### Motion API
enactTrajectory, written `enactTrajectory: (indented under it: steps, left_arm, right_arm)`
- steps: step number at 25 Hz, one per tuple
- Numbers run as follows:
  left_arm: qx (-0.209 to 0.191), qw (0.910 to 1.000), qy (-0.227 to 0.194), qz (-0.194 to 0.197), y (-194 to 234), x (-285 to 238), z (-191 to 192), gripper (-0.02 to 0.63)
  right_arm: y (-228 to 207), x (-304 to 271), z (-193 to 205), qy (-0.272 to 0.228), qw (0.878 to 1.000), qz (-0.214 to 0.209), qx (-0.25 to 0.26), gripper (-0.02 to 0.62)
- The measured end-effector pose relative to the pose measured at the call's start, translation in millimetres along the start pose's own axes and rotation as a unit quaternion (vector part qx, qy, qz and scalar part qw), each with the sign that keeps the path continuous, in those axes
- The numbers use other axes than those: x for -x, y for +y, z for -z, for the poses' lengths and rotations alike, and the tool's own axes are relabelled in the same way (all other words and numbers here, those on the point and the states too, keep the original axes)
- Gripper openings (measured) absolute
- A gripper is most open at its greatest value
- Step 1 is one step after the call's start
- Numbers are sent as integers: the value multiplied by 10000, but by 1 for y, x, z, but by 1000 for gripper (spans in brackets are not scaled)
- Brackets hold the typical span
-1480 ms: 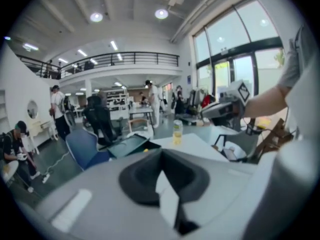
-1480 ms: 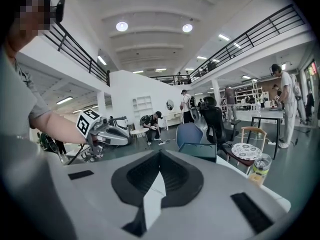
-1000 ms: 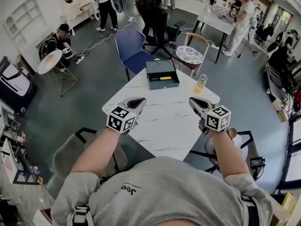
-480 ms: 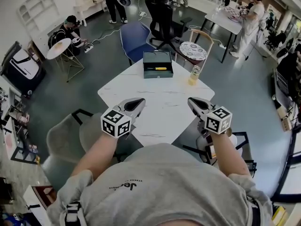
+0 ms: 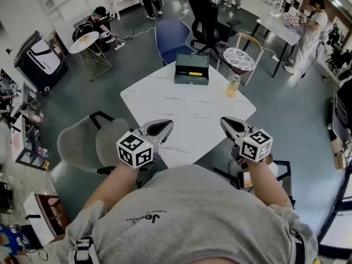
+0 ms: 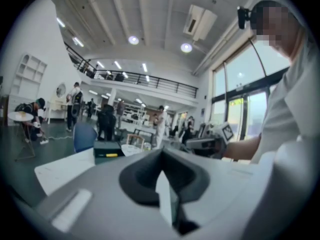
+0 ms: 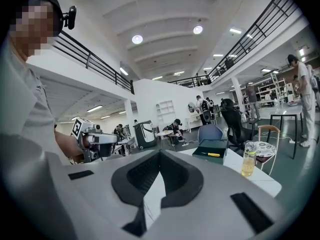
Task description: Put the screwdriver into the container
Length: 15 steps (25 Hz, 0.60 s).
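While left tongs [image 5: 166, 124] & right tongs [image 5: 225, 120] are closed, empty, bottle [image 5: 233, 86] stands near container [image 5: 192, 77] w/ screwdriver [image 5: 193, 73] inside.

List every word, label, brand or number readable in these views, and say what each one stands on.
"Jeep": on the person's grey shirt, upside down in the head view; the smaller line of print next to it is too small to read.
Marker cubes: black-and-white square patterns only, no letters or numbers.
Bottle and container: no print can be made out.
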State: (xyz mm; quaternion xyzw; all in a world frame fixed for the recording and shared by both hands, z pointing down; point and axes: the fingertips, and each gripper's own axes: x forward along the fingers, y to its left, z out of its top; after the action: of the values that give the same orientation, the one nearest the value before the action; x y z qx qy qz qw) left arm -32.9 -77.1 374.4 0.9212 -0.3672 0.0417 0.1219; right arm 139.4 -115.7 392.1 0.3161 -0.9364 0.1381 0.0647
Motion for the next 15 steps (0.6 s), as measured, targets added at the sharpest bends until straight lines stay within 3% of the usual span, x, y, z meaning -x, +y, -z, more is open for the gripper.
enactTrajectory:
  steps: [15]
  left_arm:
    - [103,9997,-181,132,63,48,-11,3]
  right_arm:
    - [14,-37,-24,-344,9983,377,-280,8]
